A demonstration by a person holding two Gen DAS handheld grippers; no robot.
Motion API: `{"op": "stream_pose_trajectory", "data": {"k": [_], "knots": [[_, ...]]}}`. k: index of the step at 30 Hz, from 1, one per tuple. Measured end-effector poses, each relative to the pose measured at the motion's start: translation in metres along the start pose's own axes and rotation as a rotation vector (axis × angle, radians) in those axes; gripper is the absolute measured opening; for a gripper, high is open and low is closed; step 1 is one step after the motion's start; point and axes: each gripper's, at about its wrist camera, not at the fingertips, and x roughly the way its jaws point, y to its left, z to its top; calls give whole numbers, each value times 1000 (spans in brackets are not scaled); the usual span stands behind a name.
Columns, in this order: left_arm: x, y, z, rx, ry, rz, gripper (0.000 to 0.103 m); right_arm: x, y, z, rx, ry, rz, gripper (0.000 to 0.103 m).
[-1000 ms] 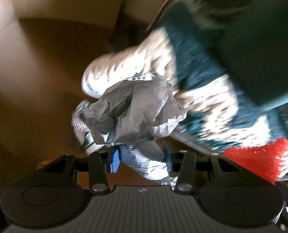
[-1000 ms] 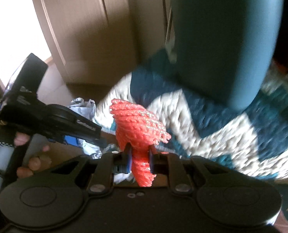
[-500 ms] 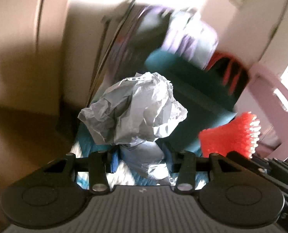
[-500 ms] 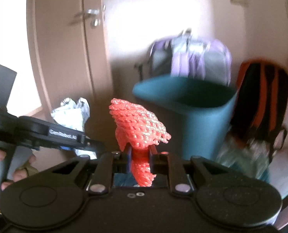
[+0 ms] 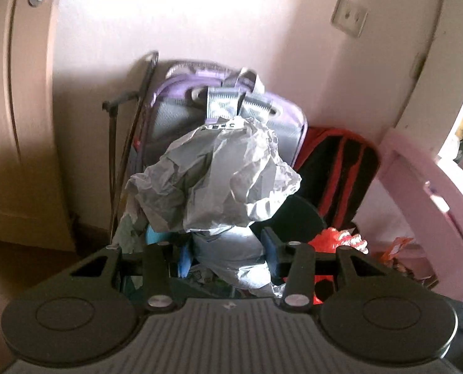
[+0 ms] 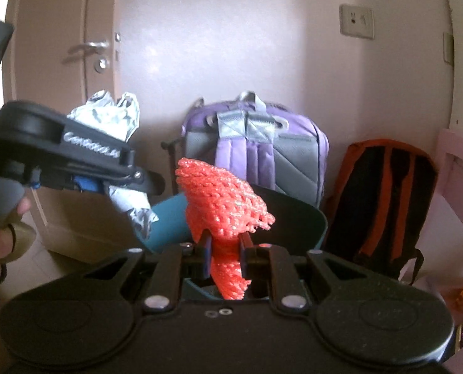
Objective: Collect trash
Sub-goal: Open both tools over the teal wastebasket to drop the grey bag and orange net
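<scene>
Here, my left claw (image 5: pixel 228 251) grips crumpled paper (image 5: pixel 219 184) and my right claw (image 6: pixel 225 249) red netting (image 6: pixel 222 202) above the bin (image 6: pixel 320 218); released off-centre, either could miss.

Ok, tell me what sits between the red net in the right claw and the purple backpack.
In the right wrist view, the teal bin's dark opening lies between the red net and the purple backpack.

Pale wall (image 6: pixel 231 46) (sunlit) beside a door (image 6: pixel 60 62).
</scene>
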Motion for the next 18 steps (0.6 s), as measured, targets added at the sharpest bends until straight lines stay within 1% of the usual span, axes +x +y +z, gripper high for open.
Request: {"op": "stream_pose_trajectory", "data": {"k": [3,5,8,11,16,18], "knots": [[26,-1,-2,11,47,30,45,14,-3,-3,-17,38,-12,16],[45,-2,-3,18,63,51,45,25,-5,-4,-28,57,-21,16],[67,-6,-4,26,101,54,45,36,-7,-6,-40,78,-24,16],[90,-8,-6,56,144,67,46,50,-8,-8,-55,114,-23,18],[110,-4,-16,64,198,71,46,68,-13,-14,-50,158,-25,23],[116,-3,-18,66,209,69,50,71,-15,-16,-49,169,-23,25]]}}
